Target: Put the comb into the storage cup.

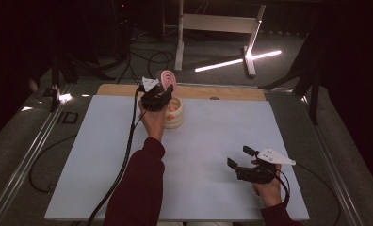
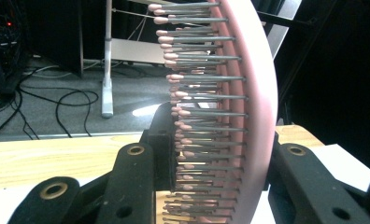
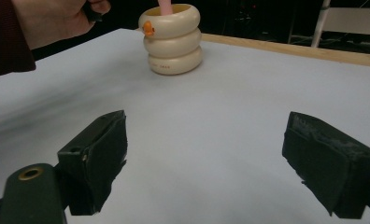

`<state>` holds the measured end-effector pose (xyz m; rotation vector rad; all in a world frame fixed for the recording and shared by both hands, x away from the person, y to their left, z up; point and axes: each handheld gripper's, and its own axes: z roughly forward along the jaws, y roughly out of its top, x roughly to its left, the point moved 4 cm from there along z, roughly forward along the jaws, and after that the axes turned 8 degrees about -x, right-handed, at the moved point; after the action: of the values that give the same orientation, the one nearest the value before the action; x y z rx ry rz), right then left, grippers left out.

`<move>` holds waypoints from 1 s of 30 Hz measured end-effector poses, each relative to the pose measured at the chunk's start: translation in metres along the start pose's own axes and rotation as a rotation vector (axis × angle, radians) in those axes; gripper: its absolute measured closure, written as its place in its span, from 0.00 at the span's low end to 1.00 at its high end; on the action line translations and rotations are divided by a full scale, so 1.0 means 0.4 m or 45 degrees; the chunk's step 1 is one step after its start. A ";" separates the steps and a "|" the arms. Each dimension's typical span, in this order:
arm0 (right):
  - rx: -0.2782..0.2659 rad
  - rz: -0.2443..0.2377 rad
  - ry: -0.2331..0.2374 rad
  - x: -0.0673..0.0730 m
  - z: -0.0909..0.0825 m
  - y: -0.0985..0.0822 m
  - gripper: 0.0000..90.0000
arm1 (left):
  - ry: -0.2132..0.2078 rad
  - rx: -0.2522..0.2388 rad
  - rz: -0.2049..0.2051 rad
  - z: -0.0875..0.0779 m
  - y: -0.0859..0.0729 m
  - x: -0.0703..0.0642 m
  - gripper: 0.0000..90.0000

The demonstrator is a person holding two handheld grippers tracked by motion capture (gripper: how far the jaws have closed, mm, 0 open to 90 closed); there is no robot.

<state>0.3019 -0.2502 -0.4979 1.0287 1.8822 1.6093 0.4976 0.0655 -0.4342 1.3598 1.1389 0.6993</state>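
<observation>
A pink hairbrush stands head-up with its handle down inside a cream ringed holder at the back of the table. My left gripper is shut on the brush head just above the holder. In the left gripper view one pad presses the bristle side and the other the pink back of the hairbrush. My right gripper hovers open near the front right, with nothing between its jaws. In the right gripper view it faces the holder, which has a small orange mark on its rim.
A white sheet covers the table, with a wooden strip along the far edge. The left gripper's cable trails down the left side of the sheet. A white stand and floor cables lie beyond the table.
</observation>
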 end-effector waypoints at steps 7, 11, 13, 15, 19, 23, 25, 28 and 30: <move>-0.003 0.001 0.003 0.000 -0.001 0.001 0.16 | -0.002 0.005 -0.002 0.003 -0.010 -0.004 0.71; -0.002 0.000 0.001 0.000 0.000 0.000 0.16 | 0.001 0.005 -0.024 0.002 -0.021 -0.001 0.71; -0.001 0.000 0.001 0.000 0.000 0.000 0.16 | 0.006 0.009 -0.032 0.002 -0.028 0.001 0.71; -0.003 0.000 0.001 0.000 0.000 0.001 0.16 | 0.008 0.013 -0.044 0.002 -0.034 0.004 0.71; -0.004 0.002 0.003 0.000 0.000 0.001 0.16 | 0.008 0.003 -0.064 0.000 -0.041 0.009 0.71; 0.000 0.002 0.001 0.001 0.001 0.000 0.16 | 0.003 0.006 -0.067 -0.001 -0.041 0.011 0.71; -0.001 0.000 0.002 0.001 0.002 0.000 0.16 | 0.001 0.009 -0.066 -0.002 -0.041 0.013 0.71; 0.000 -0.001 0.005 0.001 0.002 0.000 0.16 | 0.002 0.011 -0.072 -0.002 -0.041 0.017 0.71; 0.000 0.000 0.006 0.002 0.003 0.000 0.16 | 0.007 0.019 -0.067 -0.003 -0.040 0.020 0.70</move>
<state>0.3023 -0.2491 -0.4980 1.0259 1.8856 1.6130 0.4958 0.0709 -0.4513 1.3362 1.1822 0.6587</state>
